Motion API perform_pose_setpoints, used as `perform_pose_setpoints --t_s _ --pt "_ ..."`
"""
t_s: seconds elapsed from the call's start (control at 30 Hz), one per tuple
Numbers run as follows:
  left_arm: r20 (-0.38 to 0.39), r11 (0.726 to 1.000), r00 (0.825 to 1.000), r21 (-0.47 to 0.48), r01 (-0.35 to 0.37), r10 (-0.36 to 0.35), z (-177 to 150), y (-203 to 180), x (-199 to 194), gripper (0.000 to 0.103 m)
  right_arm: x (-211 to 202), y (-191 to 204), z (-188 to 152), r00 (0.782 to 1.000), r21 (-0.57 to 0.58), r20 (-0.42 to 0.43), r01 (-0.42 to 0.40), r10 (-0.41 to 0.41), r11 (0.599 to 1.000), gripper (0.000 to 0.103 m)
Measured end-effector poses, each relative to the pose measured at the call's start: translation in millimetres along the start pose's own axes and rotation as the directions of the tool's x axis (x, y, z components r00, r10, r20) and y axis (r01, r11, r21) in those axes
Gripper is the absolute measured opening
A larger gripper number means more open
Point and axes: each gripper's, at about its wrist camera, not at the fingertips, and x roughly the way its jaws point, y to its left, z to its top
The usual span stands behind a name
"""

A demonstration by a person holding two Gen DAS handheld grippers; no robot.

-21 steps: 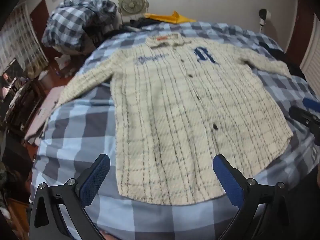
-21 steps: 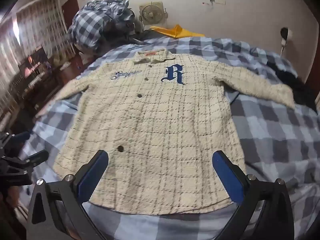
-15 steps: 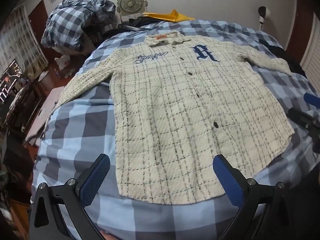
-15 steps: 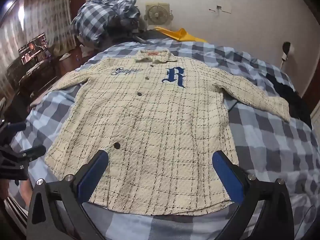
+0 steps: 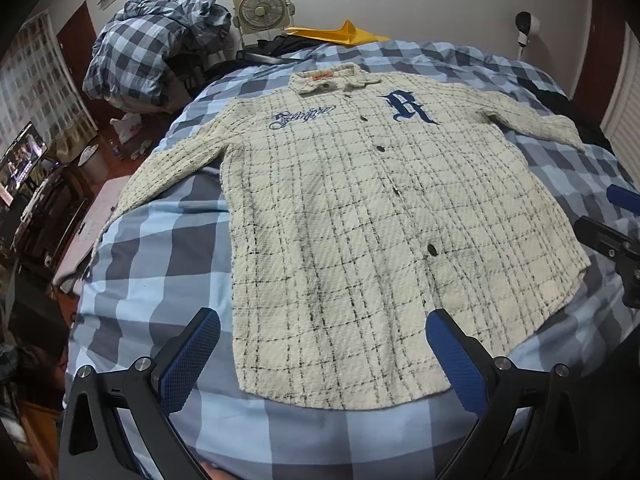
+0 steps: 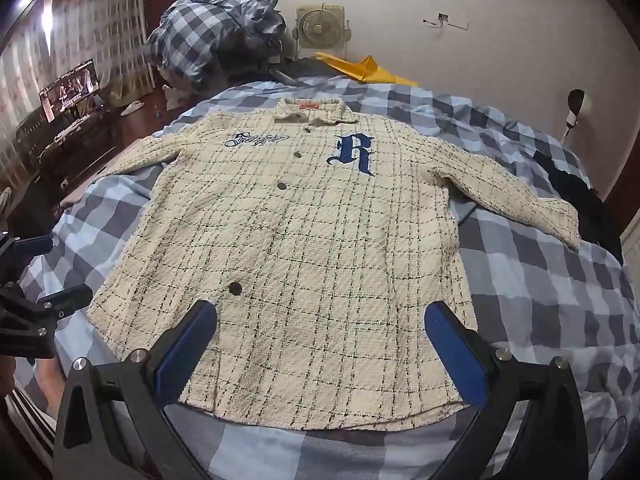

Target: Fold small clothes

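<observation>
Cream tweed-like fabric with a dark windowpane check forms the shirt (image 5: 360,216), which lies flat and face up on the bed (image 5: 160,264), collar toward the far edge and hem toward the near edge. Both sleeves are spread outward: the left sleeve (image 5: 160,176) reaches the bed's left edge, the right sleeve (image 6: 516,204) extends toward the right edge. The front is buttoned and carries a blue script emblem (image 5: 300,117) and a blue letter R (image 6: 354,153). The left hand-held gripper (image 5: 320,356) hangs above the hem near its left corner, jaws wide, nothing between them. The right hand-held gripper (image 6: 320,344) hangs above the hem toward its right corner, jaws wide and empty.
</observation>
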Motion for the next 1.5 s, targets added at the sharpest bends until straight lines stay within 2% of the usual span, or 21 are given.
perform_pose_setpoints --t_s 0.37,1.0,1.13,1.33,1.37,1.43,1.5 --pt "0.003 1.0 1.0 -0.01 0.001 -0.001 0 3 1 0.103 2 3 -2 1.0 -0.007 -0.014 0.007 -0.007 1.0 0.102" --pt "-0.044 0.999 0.998 -0.035 0.034 -0.035 -2 3 8 0.103 5 4 -2 0.999 -0.013 -0.035 0.006 -0.006 1.0 0.102" --pt "-0.027 0.998 0.999 -0.045 0.042 -0.043 -3 5 7 0.103 6 3 -2 0.999 -0.005 -0.035 0.003 -0.003 1.0 0.102" --pt "-0.006 0.999 1.0 -0.042 0.017 -0.017 -3 4 7 0.103 9 -1 -2 0.999 0.024 -0.053 -0.007 0.009 1.0 0.102" --pt "-0.008 0.999 1.0 -0.045 0.017 -0.018 -3 4 7 0.102 9 -2 -2 0.998 0.029 -0.054 -0.008 0.01 1.0 0.102" --pt "-0.028 0.999 0.999 -0.044 0.018 -0.02 -3 5 11 0.091 8 -3 -2 0.999 0.04 -0.053 -0.01 0.012 0.999 0.102" --pt "-0.056 0.997 0.997 -0.058 0.053 -0.057 -2 8 15 0.09 6 -4 -3 0.999 0.048 -0.049 -0.008 0.011 0.999 0.102"
